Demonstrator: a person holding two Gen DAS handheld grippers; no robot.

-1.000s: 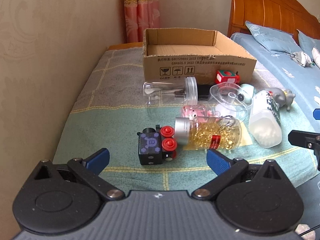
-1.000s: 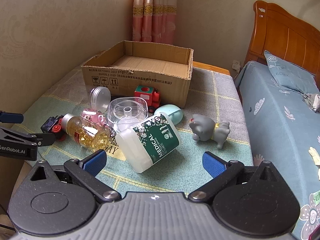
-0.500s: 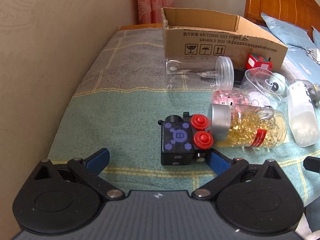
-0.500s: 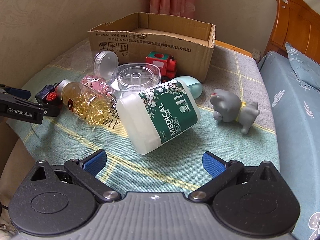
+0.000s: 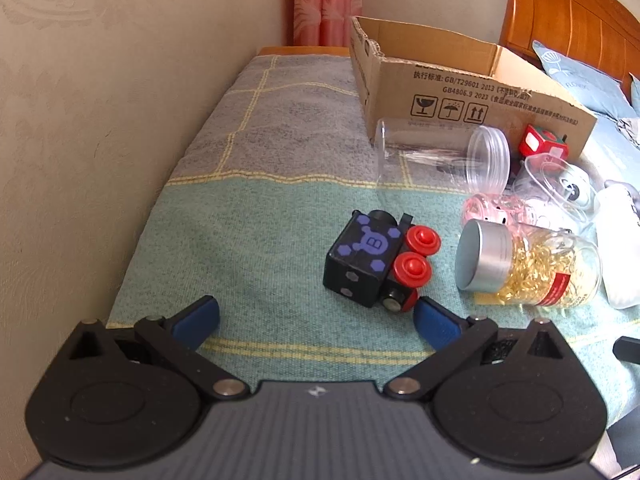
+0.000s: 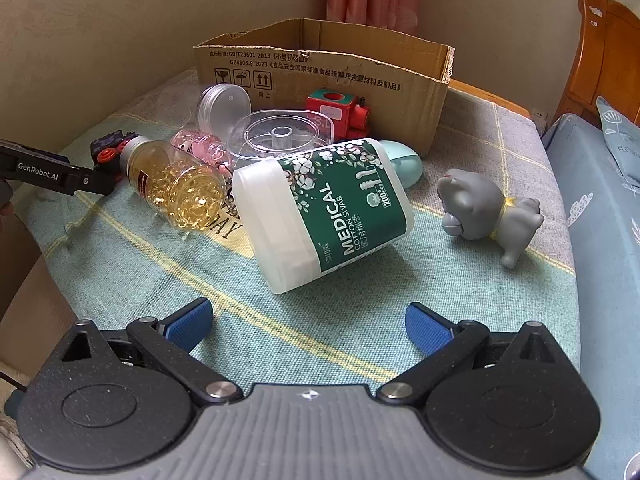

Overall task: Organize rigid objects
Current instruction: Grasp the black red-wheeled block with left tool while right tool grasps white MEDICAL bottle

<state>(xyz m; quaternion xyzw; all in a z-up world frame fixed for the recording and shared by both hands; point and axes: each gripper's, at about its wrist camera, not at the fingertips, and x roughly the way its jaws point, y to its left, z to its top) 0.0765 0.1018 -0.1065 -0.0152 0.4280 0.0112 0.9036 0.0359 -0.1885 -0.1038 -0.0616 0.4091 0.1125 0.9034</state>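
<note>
The black toy train (image 5: 370,258) with its red wheels lies tipped on the green-and-grey blanket (image 5: 248,240), in front of the cardboard box (image 5: 472,92) and toward the wall side. The left gripper (image 5: 316,316) sits low just before it, fingers spread wide and empty — the right blue pad almost touches the train's lower wheel, the left pad is well clear. Beside the train, away from the wall, lies a jar of yellow capsules (image 5: 528,266) with a silver lid facing the train. Between that jar and the box are a pink jar (image 5: 492,210) and a clear plastic jar (image 5: 444,156) on its side, right against the box front.

The right gripper (image 6: 310,326) is released too, holding nothing, its pads apart above the blanket just short of a white cotton swab bottle (image 6: 324,216) with a green label. A red toy train (image 6: 340,114) rests against the box — a grey toy dog (image 6: 486,212) lies off to the bed side.
</note>
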